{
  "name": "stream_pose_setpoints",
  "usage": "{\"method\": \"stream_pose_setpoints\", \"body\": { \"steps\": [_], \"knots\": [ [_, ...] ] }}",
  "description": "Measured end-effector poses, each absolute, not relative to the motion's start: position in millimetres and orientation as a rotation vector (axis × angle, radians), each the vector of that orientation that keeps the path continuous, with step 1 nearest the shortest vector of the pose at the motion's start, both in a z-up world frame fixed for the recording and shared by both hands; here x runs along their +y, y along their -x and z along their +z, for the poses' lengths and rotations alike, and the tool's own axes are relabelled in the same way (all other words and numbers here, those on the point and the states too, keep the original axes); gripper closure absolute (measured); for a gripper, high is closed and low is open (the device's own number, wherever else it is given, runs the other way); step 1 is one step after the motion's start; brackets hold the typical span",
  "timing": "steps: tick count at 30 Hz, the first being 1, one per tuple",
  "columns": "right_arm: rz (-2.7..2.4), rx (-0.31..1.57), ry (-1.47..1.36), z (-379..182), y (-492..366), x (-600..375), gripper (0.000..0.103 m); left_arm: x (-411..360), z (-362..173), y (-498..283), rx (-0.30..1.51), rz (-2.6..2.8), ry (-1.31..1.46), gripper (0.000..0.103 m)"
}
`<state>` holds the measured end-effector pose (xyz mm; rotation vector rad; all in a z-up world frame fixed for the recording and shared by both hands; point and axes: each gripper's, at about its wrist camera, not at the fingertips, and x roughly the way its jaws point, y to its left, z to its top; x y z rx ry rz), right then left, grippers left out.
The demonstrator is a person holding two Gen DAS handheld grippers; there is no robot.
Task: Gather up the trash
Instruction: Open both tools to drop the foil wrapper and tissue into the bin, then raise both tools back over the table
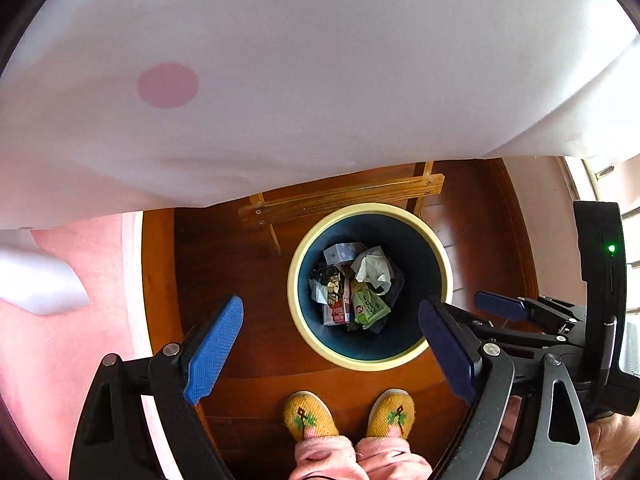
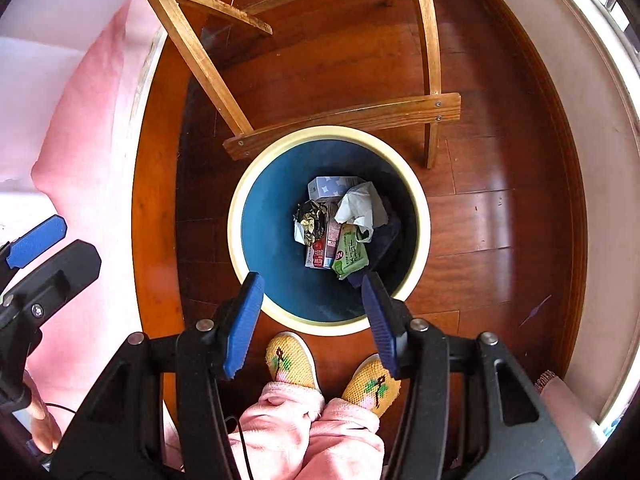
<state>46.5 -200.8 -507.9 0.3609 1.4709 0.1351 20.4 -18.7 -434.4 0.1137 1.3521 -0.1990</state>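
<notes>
Both grippers released, empty: left gripper, right gripper above bin. Trash already inside. Risk: lowering could knock bin rim, tip it toward chair.

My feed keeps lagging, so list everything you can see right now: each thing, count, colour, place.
trash bin: one, blue inside with cream rim, on the floor below both tongs
tissue box: one, pale blue-white, far side in the bin
crumpled tissue: one, white, atop the pile
dark wrapper: one, black and gold, left in the bin
carton: one, red and white, middle of the pile
green packet: one, green, near side in the bin
wooden frame: one, light wood, beyond the bin
floor: reddish wood
white cloth: one, with a pink dot, above in the left view
slippers: two, yellow, near the bin
left tongs: blue pads, open, empty
right tongs: blue pads, open, empty
</notes>
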Motion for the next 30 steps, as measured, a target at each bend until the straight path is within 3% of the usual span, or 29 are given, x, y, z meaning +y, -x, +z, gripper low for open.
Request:
{"method": "stream_pose_setpoints", "body": {
  "steps": [10,30],
  "knots": [
    [0.066,1.381,-0.406,-423.4,-37.9,-206.0,0.051,-9.1,-347.7,-12.1,1.257,-0.205,-0.093,0.012],
    [0.012,1.090,-0.444,-130.2,-5.4,-193.3,0.050,0.3,-28.4,-4.6,0.925,-0.463,-0.183,0.012]
  ]
}}
